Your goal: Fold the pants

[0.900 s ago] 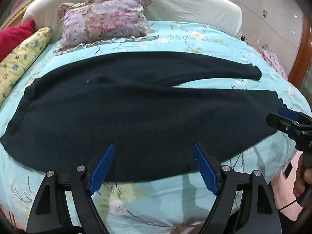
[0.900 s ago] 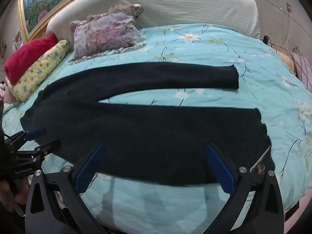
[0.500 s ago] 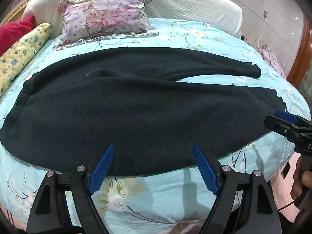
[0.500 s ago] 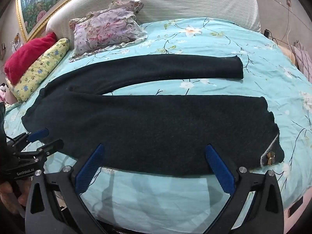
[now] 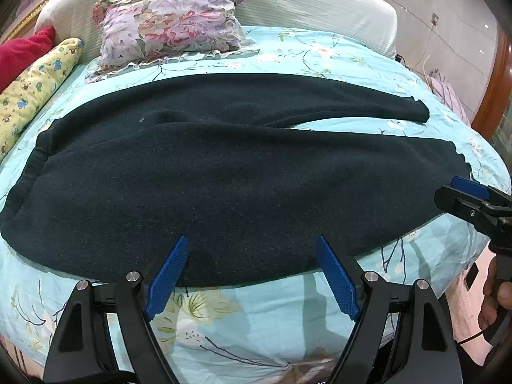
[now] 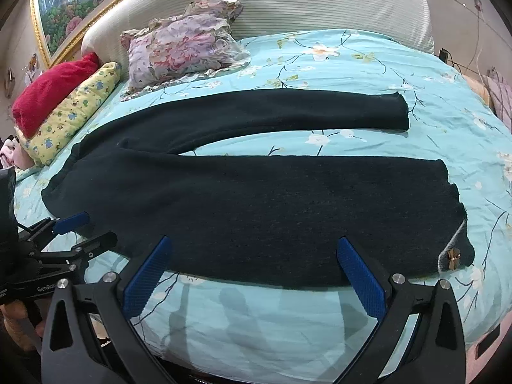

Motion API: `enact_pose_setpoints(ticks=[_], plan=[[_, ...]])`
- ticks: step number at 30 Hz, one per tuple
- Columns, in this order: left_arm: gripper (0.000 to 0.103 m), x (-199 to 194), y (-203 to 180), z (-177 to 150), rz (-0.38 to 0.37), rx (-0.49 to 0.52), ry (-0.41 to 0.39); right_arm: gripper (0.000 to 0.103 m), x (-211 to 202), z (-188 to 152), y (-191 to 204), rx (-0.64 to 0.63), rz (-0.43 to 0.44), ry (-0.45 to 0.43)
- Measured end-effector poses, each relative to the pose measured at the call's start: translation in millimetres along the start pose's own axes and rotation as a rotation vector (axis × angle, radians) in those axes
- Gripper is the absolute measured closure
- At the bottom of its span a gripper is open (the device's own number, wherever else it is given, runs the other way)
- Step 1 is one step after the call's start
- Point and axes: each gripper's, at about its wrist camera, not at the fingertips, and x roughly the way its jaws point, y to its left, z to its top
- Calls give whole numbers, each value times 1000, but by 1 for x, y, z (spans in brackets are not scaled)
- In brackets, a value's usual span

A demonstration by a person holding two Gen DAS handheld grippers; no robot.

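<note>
Grippers come first at the near edge of the bed: the left gripper [image 5: 252, 251], black-framed with blue ribbed pads, has its jaws spread wide with nothing between them, hovering over the near hem of the dark navy knit pants [image 5: 224, 176], and the right gripper [image 6: 252, 254], of the same build, is likewise wide apart and empty above the same near hem. Each shows in the other's view, the right one at the pants' cuff end [image 5: 464, 196] and the left one at the waist end [image 6: 80, 233], with a hand gripping each handle. The pants lie flat across the turquoise flower-printed bedspread [image 6: 320, 320], waist toward the left edge of the bed, both legs running toward the right edge; the near leg is wide, the far leg narrower, and a wedge of bedspread shows between them. A small metallic bow ornament [image 6: 452, 257] sits at the near leg's cuff on a grey turned-up strip. Nothing lies on the pants or between them and the grippers. Beyond the far leg, toward the head of the bed, rests a ruffled purple and pink floral pillow [image 6: 185, 48]; at the far left corner lie a yellow cartoon-print bolster [image 6: 73, 112] and a red plush cushion [image 6: 51, 92]. Behind them rises a white ribbed padded headboard [image 6: 304, 0], and a gold-framed landscape painting [image 6: 73, 3] hangs on the wall at the left. Cables run along the beige wall at the far right.
</note>
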Motion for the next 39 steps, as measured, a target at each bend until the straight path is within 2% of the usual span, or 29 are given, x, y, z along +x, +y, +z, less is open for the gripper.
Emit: enact_pose_setpoints(ticks=[5,39], plan=[[20,1,2,0,0,-4,4,0,-1,0,-5,49,35,-1],[20,3,0,0,-9,-2,14,0,-6,5,-1,48,45,-15]])
